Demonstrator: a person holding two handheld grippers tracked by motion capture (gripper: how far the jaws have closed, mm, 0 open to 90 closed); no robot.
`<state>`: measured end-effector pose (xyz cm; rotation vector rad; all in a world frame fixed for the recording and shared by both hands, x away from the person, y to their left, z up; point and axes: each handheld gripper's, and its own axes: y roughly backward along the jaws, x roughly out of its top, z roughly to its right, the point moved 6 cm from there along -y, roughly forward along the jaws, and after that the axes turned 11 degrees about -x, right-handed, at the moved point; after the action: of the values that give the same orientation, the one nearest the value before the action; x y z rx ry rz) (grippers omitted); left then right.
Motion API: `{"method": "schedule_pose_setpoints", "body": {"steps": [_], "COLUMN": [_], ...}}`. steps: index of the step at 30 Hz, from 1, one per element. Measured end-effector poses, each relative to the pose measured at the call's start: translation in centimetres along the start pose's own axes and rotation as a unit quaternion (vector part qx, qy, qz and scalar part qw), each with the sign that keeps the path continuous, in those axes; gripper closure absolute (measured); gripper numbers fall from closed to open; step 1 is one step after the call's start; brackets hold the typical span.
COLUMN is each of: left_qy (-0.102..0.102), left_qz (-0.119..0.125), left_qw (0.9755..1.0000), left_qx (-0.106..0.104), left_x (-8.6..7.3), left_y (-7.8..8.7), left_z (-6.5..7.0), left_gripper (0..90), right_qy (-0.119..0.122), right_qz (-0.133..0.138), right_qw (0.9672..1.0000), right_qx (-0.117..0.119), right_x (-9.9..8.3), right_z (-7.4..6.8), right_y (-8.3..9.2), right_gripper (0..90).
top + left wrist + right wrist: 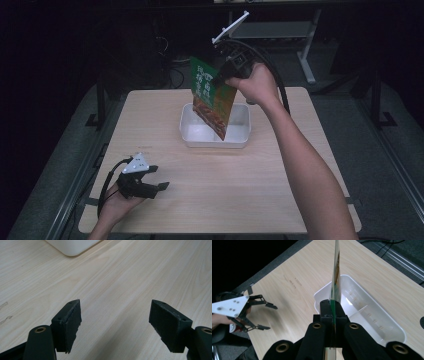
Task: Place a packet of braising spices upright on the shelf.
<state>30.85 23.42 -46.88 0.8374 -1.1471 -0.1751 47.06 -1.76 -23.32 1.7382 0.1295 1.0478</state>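
Green and orange, the packet [212, 97] hangs from the right gripper [223, 76] in the high view, pinched by its upper edge so its lower corner dips into the white tray [240, 137] at the far middle of the table [240, 200]. Holding it by the top lets it dangle straight, which probably suits lowering it into the tray. The left gripper [159, 177] rests low near the table's near left corner, jaws spread, holding nothing, seemingly parked clear of the work. Everything beyond the table is dark; a white frame [280, 30] and cables are barely legible, and the packet's print is too small to read.

From the left gripper view, the two black jaws stand wide apart over bare wood [115, 277], with nothing between them. A rounded corner of the tray [75, 246] is cut off at the top edge.

Through the right gripper view, the jaws are clamped tight on the packet [336, 277], seen edge-on as a thin strip rising straight up, so its faces are hidden. Below lies the tray [372, 312], with a divider splitting it into compartments; which one the packet's corner sits over I cannot tell. The left gripper [263, 316] shows far off, jaws apart, its hand cropped by the frame.
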Motion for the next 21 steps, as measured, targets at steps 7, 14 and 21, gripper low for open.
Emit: {"method": "schedule_pose_setpoints", "body": {"steps": [7, 14, 21], "left_qy": [-0.001, -0.001, 0.0], "left_qz": [-0.002, 0.0, 0.002], "left_qw": [1.0, 1.0, 1.0], "left_qx": [0.0, 0.0, -0.001], "left_x": [0.0, 0.0, 0.0], "left_y": [0.0, 0.0, 0.0], "left_z": [0.0, -0.1, -0.1], "left_gripper": [25.6, 25.5, 25.5], "right_qy": [-0.016, -0.022, -0.015], "right_qz": [-0.003, -0.003, -0.008], "right_qw": [0.9998, 0.9997, 0.9998], "right_qx": [-0.007, -0.009, -0.014], "right_x": [0.5, 1.1, 1.9], "right_z": [0.7, 0.7, 0.1], "right_y": [-1.2, -2.2, -3.2], "right_gripper": [89.8, 89.8, 89.8]}}
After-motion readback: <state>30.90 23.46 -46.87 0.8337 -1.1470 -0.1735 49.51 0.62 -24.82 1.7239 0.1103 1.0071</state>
